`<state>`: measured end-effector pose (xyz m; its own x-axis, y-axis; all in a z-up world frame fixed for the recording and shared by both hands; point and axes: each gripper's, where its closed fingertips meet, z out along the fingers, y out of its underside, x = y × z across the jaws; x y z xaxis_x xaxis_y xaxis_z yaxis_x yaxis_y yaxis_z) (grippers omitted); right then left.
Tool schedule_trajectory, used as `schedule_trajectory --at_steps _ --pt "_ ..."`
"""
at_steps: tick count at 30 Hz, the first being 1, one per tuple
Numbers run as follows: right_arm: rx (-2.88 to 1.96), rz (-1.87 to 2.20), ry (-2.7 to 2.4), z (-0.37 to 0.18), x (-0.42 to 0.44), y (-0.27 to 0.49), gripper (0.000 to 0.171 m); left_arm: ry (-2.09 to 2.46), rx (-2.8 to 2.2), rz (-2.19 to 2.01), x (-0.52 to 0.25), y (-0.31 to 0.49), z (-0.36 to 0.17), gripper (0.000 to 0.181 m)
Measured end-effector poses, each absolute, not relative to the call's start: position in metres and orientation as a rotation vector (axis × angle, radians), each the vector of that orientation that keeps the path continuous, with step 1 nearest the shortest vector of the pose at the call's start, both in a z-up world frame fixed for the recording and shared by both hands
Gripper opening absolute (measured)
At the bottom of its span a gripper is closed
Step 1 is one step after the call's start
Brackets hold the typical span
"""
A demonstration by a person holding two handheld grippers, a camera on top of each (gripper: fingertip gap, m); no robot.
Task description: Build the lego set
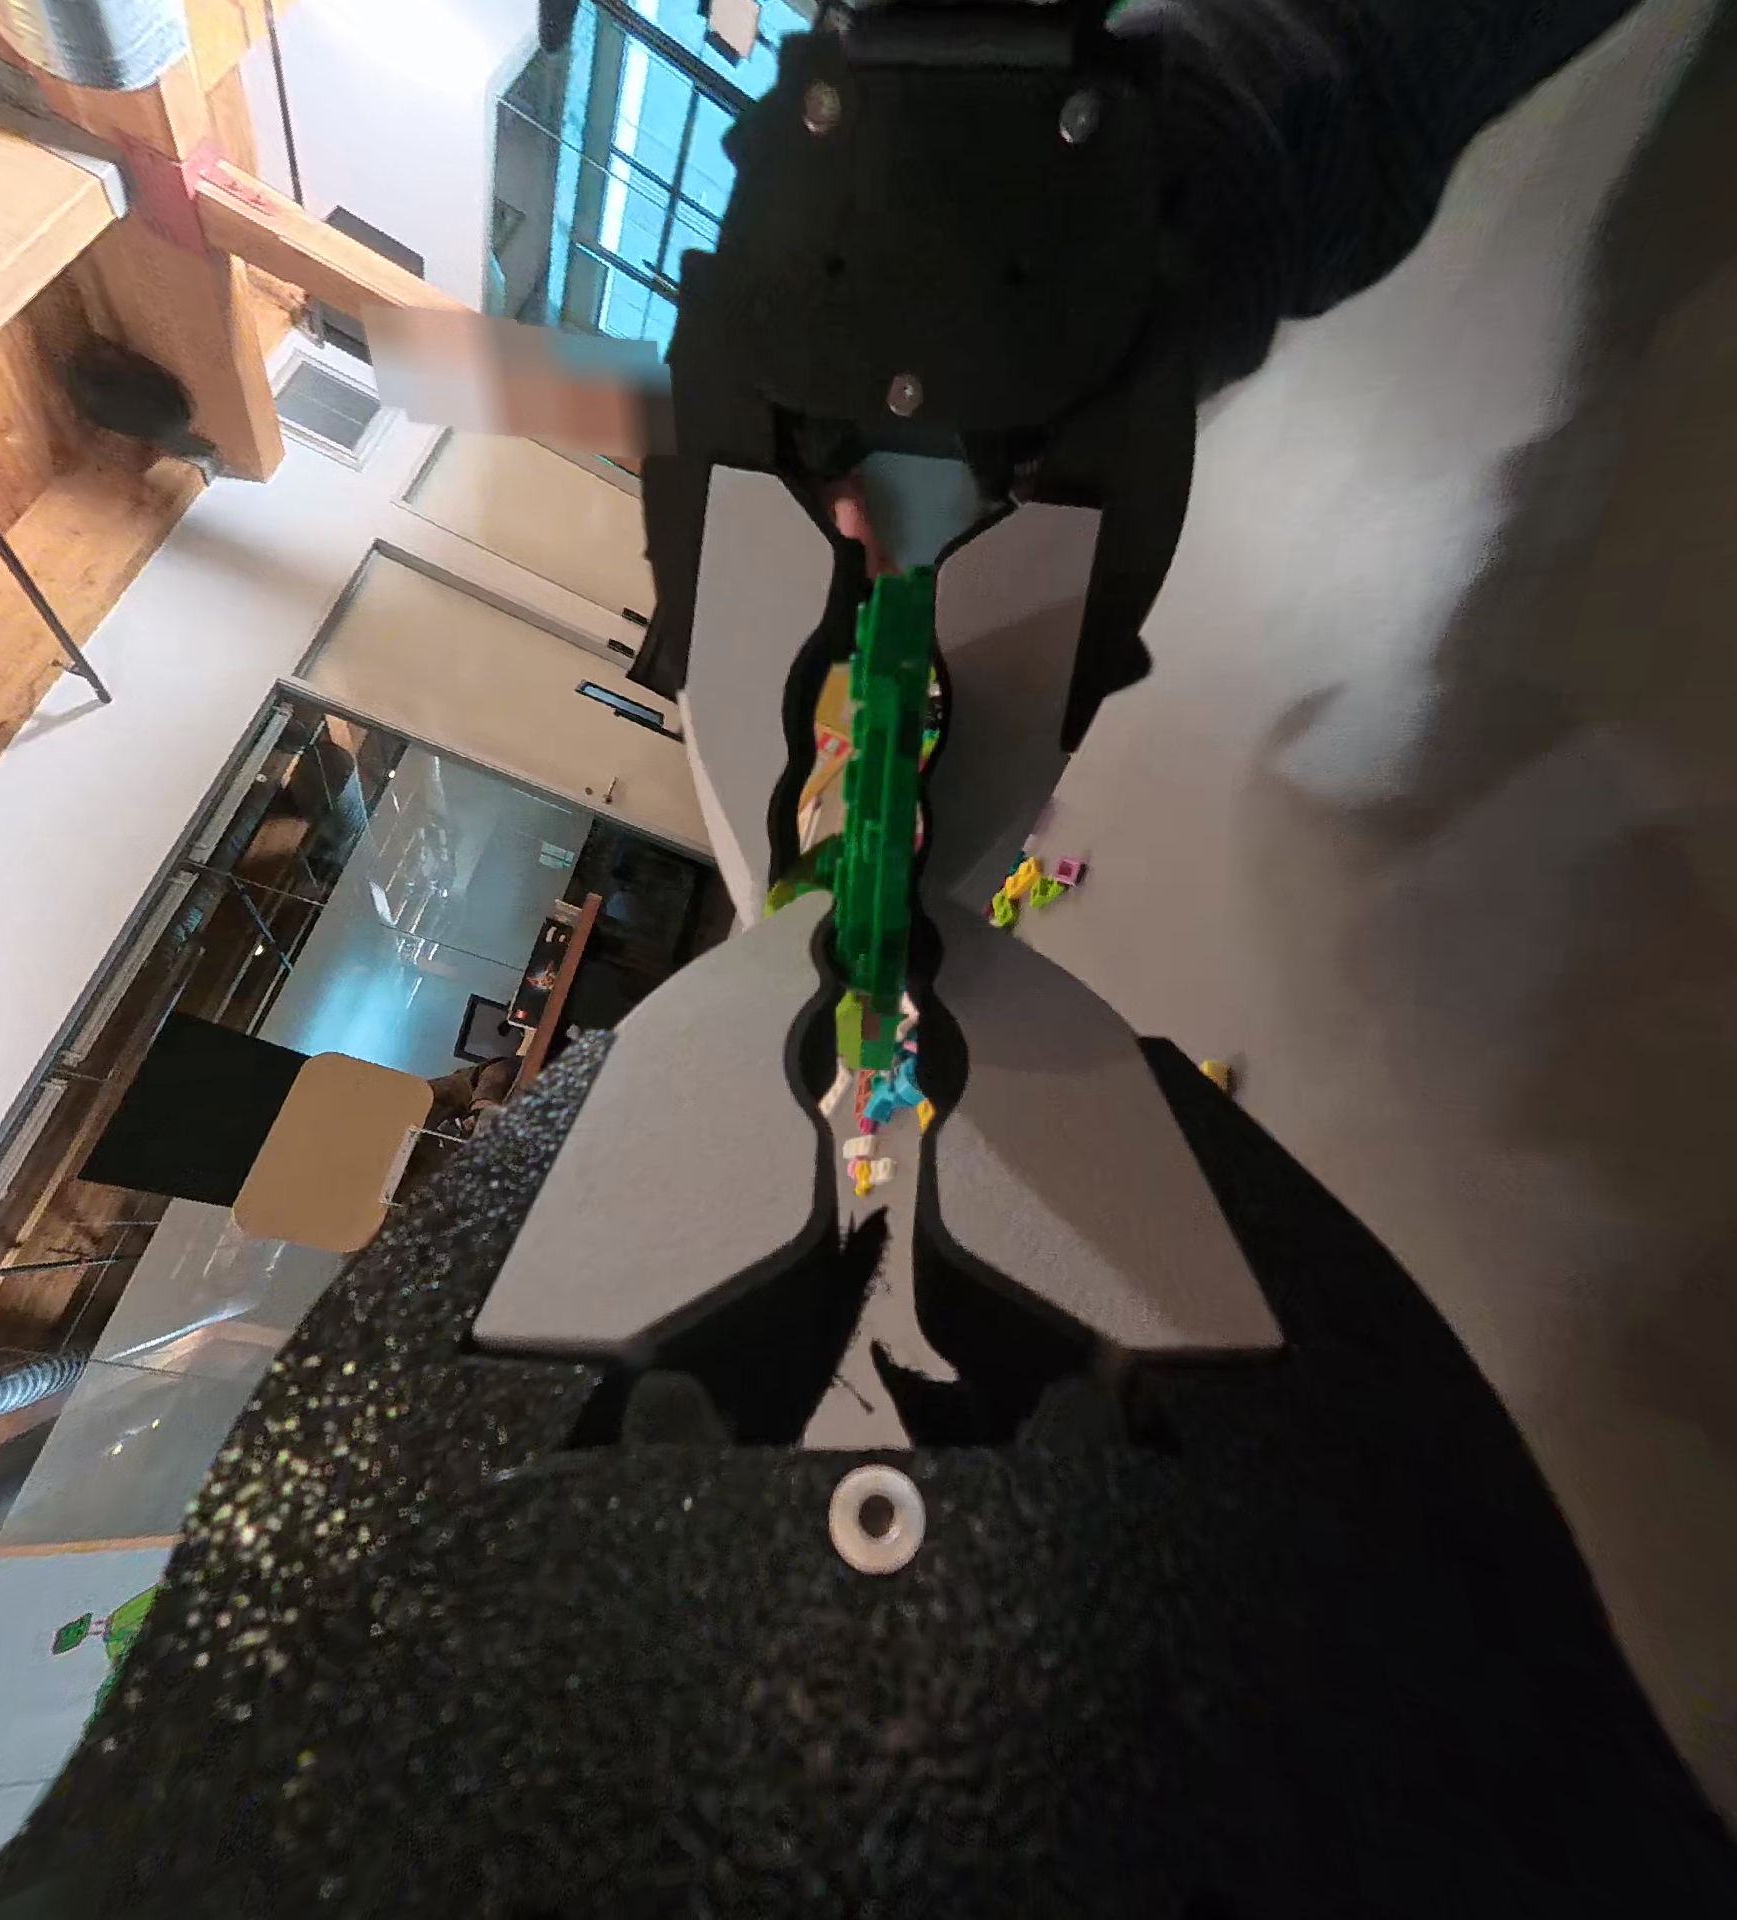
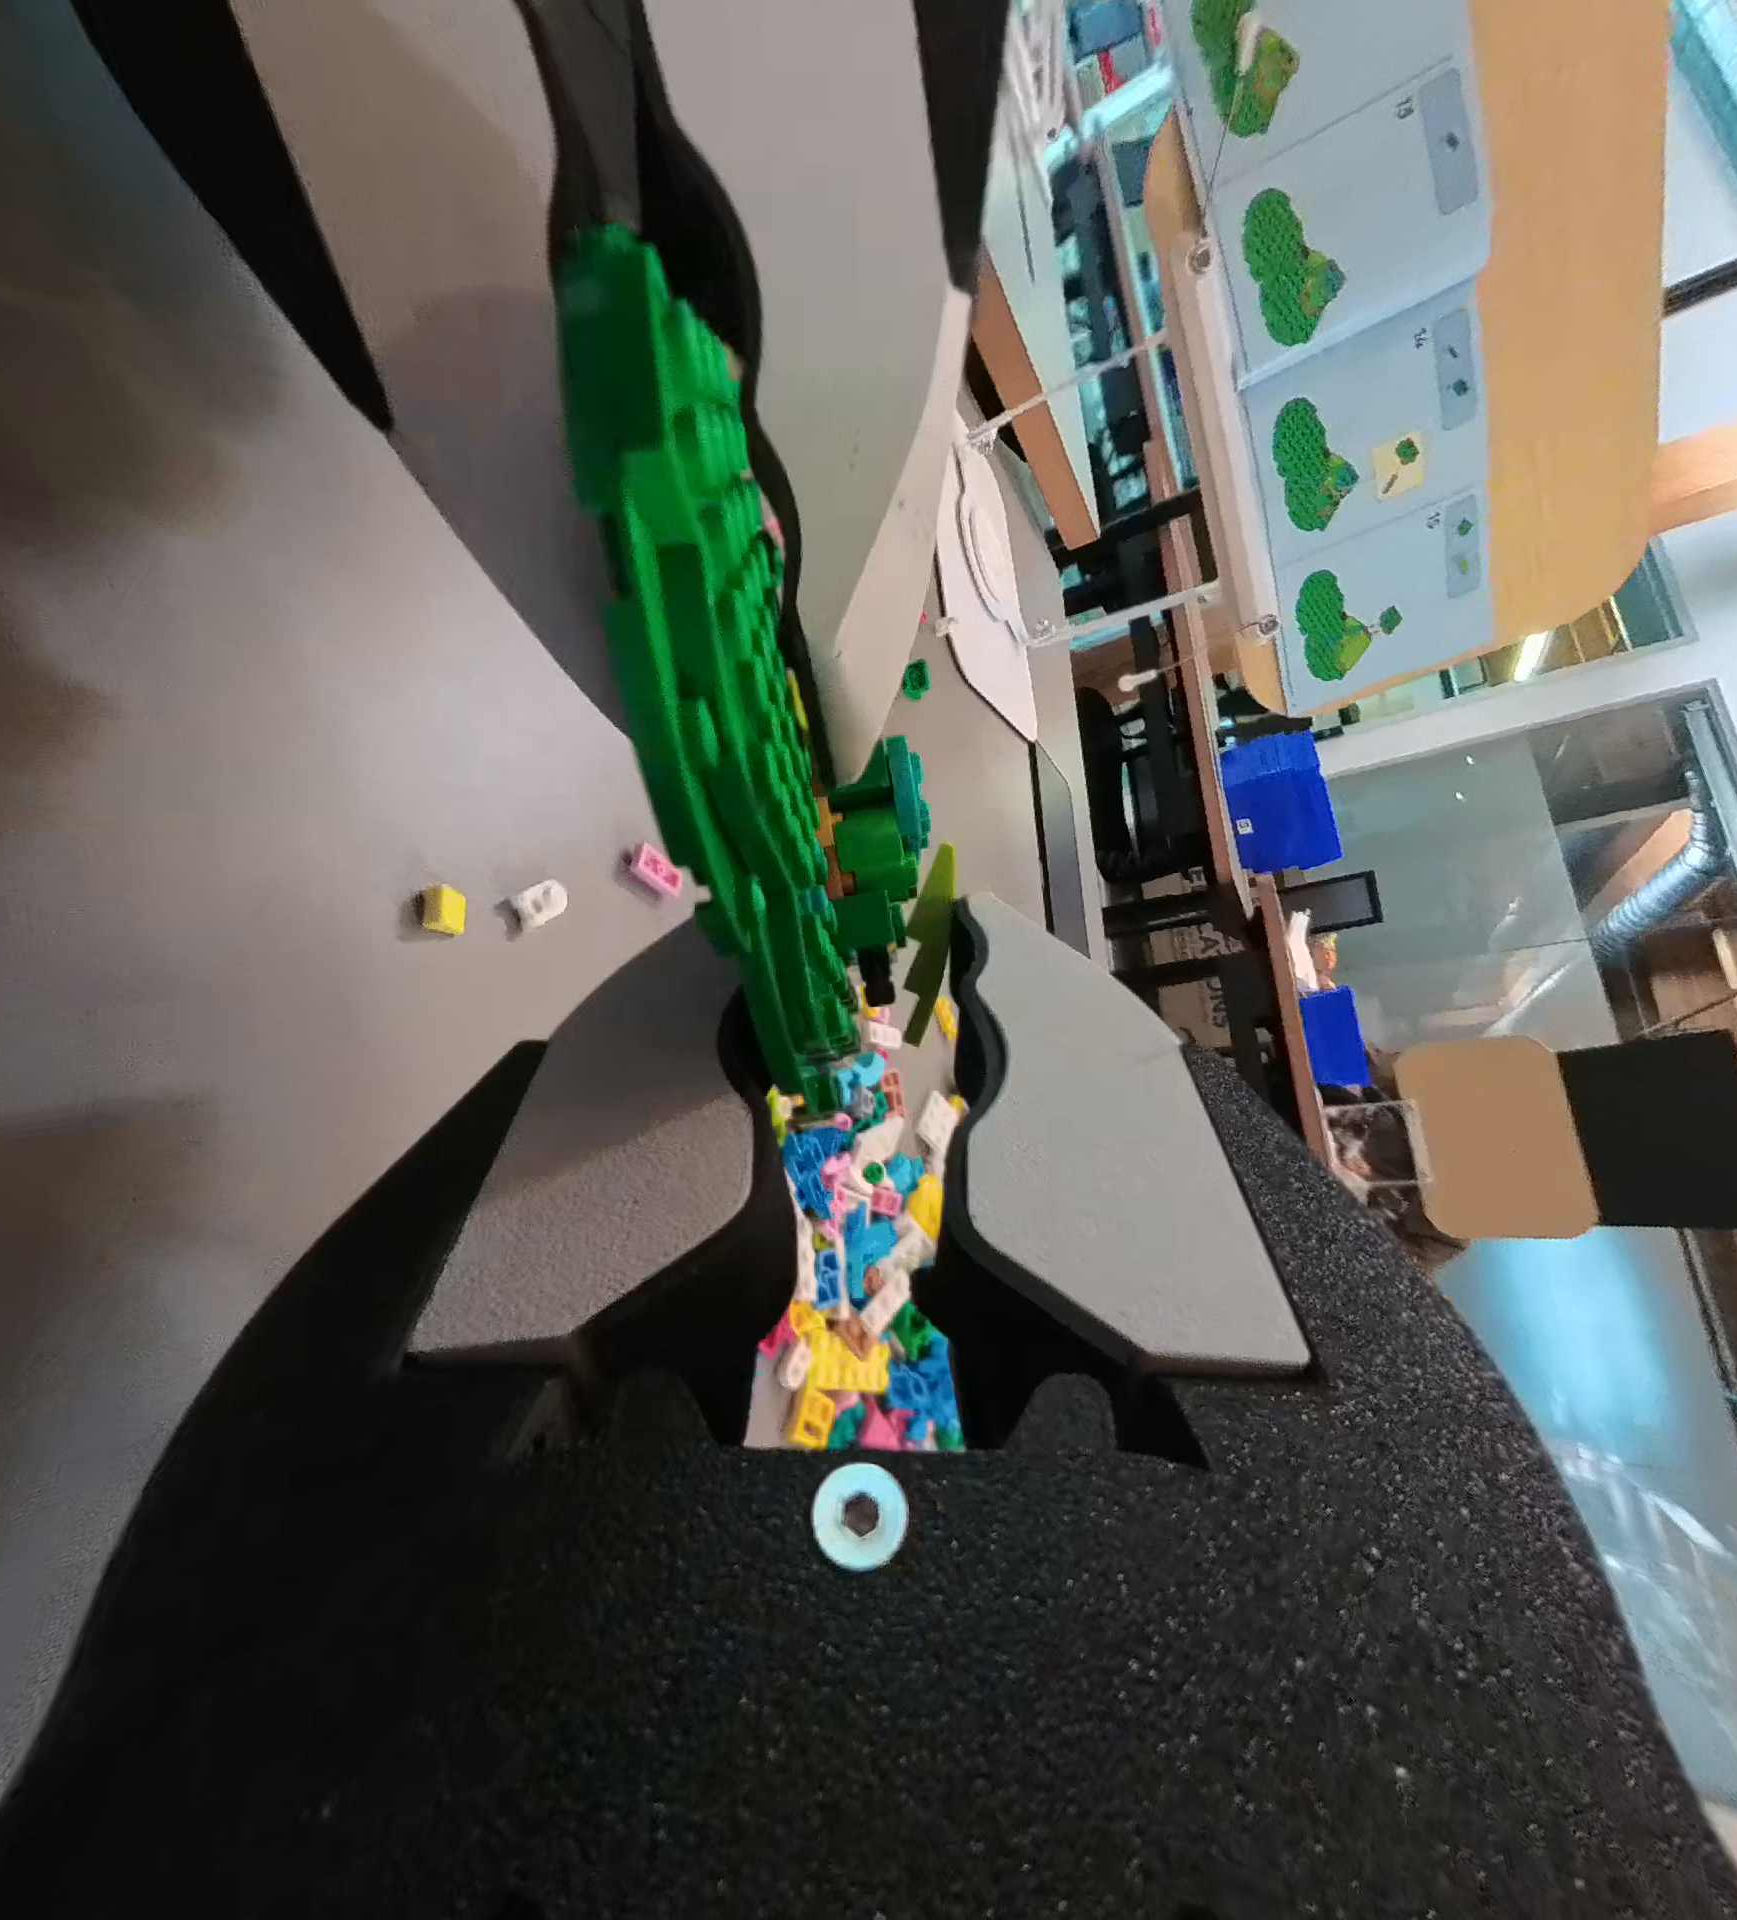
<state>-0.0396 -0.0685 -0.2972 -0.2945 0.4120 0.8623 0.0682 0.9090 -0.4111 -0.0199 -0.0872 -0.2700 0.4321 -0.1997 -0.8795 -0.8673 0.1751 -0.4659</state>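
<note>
Lego baseplate [image 1: 879, 790], green and edge-on, hung above the grey table [image 1: 1363, 935], pinched at one end by the left gripper [image 1: 876, 966] and opposite by the right gripper [image 2: 848, 997], loose bricks [image 2: 859, 1278] heaped below.

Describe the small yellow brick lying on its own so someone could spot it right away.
Find the grey table in the right wrist view, left of the big green plate assembly. Three loose bricks lie in a row there: a pink brick, a white brick, and the yellow brick. It lies farthest from the green build.
</note>
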Motion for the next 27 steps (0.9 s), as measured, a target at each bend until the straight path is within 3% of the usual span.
schedule_trajectory --at_steps 18,27 --pt "-0.233 -0.280 -1.932 -0.302 -0.048 -0.049 0.033 1.177 -1.453 0.767 -0.023 -0.083 -0.296 0.009" --pt "-0.199 -0.263 -2.000 -0.315 -0.045 -0.050 0.037 1.203 -1.488 0.701 -0.019 -0.083 -0.306 0.009"
